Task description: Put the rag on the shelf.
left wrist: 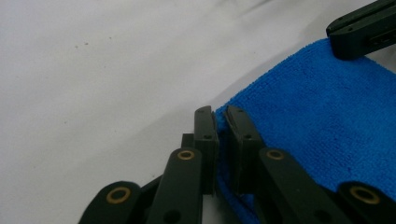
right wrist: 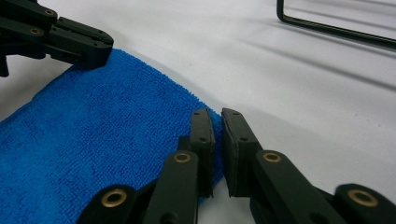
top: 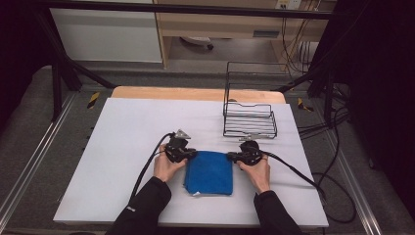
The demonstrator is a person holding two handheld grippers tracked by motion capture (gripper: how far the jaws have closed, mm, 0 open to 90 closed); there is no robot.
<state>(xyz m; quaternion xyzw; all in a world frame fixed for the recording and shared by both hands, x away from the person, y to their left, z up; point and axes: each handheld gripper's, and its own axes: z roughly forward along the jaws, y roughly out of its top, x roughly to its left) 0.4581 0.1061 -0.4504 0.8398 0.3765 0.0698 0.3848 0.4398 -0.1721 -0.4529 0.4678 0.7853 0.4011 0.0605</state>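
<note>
A folded blue cloth (top: 209, 173) lies near the white table's (top: 122, 147) front edge, with bare table to the left. The left gripper (top: 192, 154) pinches its far left corner; the right gripper (top: 231, 156) pinches the far right corner. A wire basket (top: 249, 120) stands just behind the right gripper. Pads hide both corners.

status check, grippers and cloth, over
Left gripper shut on blue cloth corner. Right gripper shut on opposite corner. Wire basket beyond, clear.
</note>
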